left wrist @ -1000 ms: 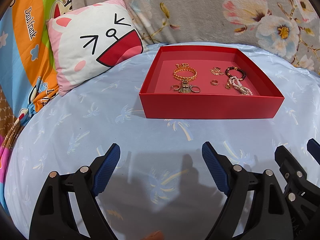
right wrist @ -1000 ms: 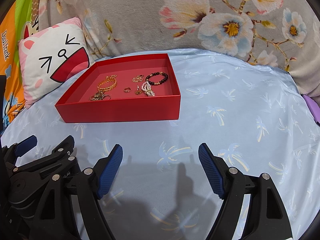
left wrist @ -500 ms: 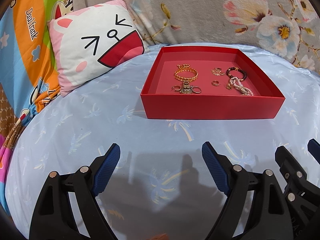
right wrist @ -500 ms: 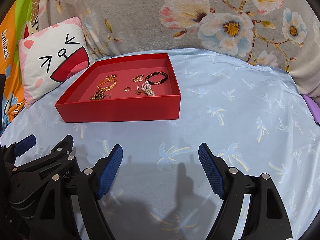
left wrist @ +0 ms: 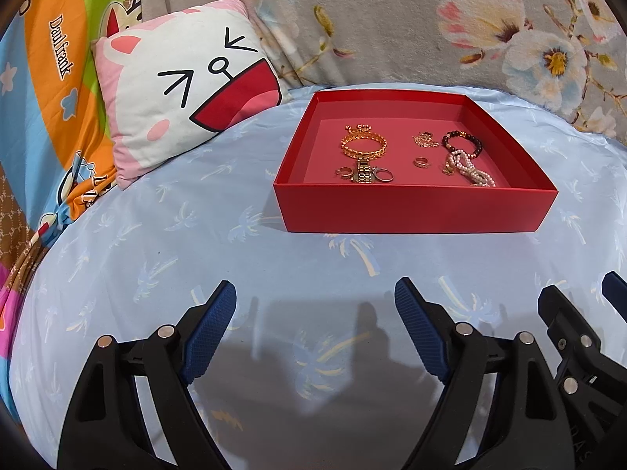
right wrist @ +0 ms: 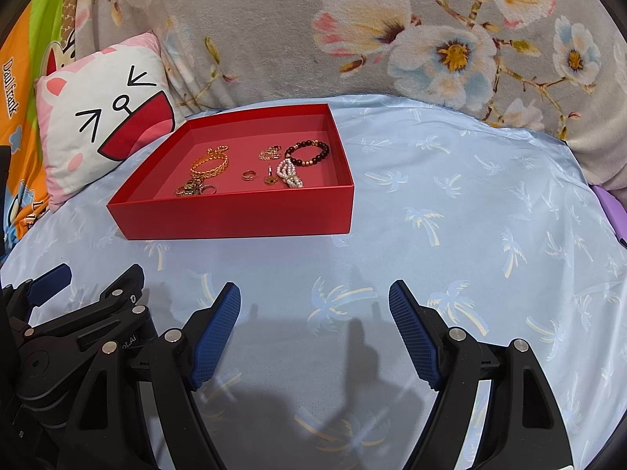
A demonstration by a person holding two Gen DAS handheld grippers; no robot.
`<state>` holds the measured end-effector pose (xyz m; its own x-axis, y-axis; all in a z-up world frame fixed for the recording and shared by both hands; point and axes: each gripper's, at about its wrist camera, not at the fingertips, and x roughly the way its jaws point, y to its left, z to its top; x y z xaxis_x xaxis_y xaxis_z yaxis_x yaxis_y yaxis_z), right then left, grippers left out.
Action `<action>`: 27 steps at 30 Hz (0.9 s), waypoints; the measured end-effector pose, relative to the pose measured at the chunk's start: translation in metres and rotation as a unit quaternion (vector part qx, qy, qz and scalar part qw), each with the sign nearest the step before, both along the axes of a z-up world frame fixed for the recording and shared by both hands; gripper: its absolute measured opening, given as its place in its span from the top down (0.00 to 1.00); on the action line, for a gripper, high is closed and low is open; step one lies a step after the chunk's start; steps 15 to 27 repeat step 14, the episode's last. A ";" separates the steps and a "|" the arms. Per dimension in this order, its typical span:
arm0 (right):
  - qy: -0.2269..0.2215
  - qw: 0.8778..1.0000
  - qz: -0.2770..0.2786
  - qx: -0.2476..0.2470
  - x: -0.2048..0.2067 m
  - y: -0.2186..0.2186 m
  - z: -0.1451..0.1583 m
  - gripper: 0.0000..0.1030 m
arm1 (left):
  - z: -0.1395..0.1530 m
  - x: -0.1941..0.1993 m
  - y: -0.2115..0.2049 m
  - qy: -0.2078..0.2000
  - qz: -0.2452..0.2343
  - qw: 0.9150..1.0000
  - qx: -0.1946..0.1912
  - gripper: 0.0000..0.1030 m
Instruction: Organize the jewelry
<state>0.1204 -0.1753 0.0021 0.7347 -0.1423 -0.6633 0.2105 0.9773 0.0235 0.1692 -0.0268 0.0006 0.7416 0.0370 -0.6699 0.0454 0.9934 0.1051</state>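
Note:
A red tray (left wrist: 415, 209) sits on the light blue sheet; it also shows in the right wrist view (right wrist: 235, 215). Inside lie a gold chain bracelet (left wrist: 364, 145), a gold watch band with rings (left wrist: 364, 174), a small gold ring (left wrist: 422, 162), a dark bead bracelet (left wrist: 462, 143) and a pearl bracelet (left wrist: 472, 170). My left gripper (left wrist: 315, 333) is open and empty, well short of the tray. My right gripper (right wrist: 315, 333) is open and empty, beside the left one, nearer than the tray's right corner.
A white and pink cartoon pillow (left wrist: 184, 90) leans at the back left. A grey floral blanket (right wrist: 392, 31) rises behind the tray. A striped colourful cloth (left wrist: 47, 78) hangs at the left. The blue sheet (right wrist: 470, 215) stretches to the right of the tray.
The left wrist view has shifted slightly, so the tray and pillow sit a little further right. The right gripper has barely moved. Both stay open.

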 end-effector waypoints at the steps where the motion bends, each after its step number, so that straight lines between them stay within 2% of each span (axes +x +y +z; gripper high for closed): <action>1: 0.000 1.000 0.000 0.000 0.000 0.000 0.000 0.26 | 0.000 0.000 -0.001 0.000 0.000 1.000 0.000 0.22; 27: 0.000 1.000 0.000 0.000 0.000 0.000 0.000 0.26 | -0.002 0.000 -0.002 0.000 -0.001 1.000 0.005 0.24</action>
